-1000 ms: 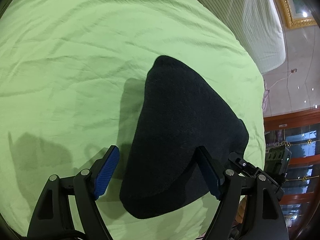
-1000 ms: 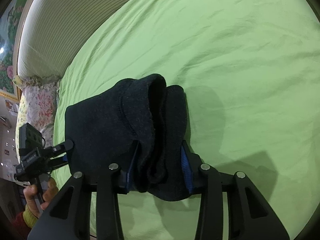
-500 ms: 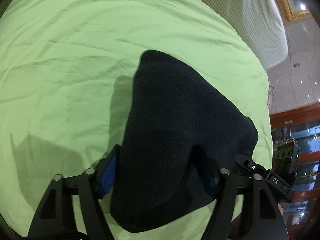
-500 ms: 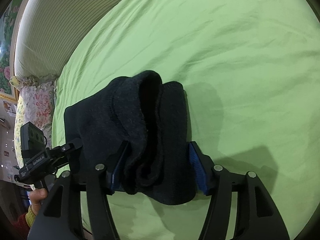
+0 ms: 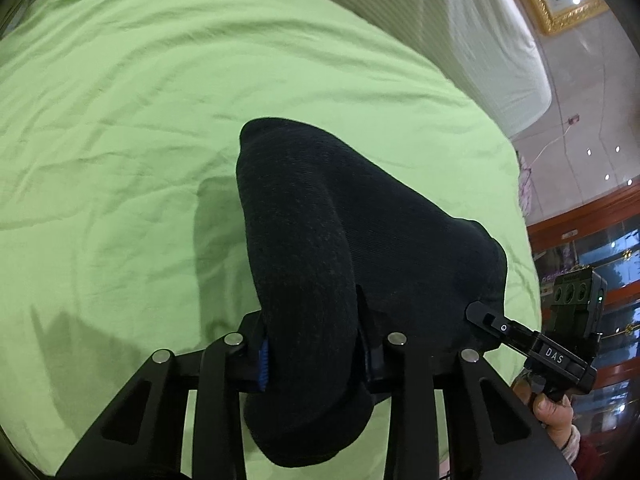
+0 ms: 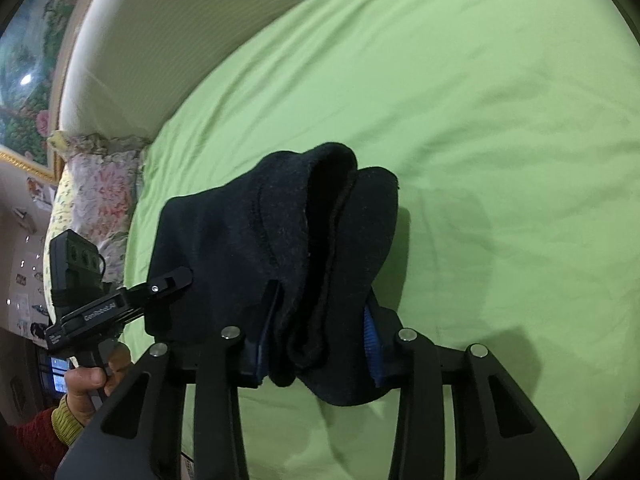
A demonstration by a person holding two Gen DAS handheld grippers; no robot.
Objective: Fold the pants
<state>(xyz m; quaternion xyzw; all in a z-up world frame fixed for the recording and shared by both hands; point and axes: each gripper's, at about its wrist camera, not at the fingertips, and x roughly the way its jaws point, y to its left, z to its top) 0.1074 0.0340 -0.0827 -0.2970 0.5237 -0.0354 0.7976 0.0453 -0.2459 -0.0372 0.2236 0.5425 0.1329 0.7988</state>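
The dark folded pants [image 5: 320, 208] lie bunched on the green bed sheet [image 5: 120, 120]. My left gripper [image 5: 314, 344] has its jaws closing on the near end of the bundle, and both blue pads press into the fabric. In the right wrist view the layered edge of the pants [image 6: 240, 232] sits between the fingers of my right gripper [image 6: 320, 328], whose jaws are also closing with the pads against the cloth. Each view shows the other gripper at the bundle's side: the right gripper [image 5: 484, 316] and the left gripper [image 6: 176, 278].
The green sheet [image 6: 500, 120] stretches wide beyond the pants. A striped white cushion [image 5: 460, 20] stands at the bed's far end, with a floral pillow [image 6: 96, 188] by it. A person's hand [image 6: 86, 380] holds the left gripper's handle. A wooden cabinet [image 5: 592, 220] stands past the bed's edge.
The left jaws went from wide apart around the pants to pinched on them. The right jaws spread a little, then closed again. The bundle's near end has bunched and risen slightly.
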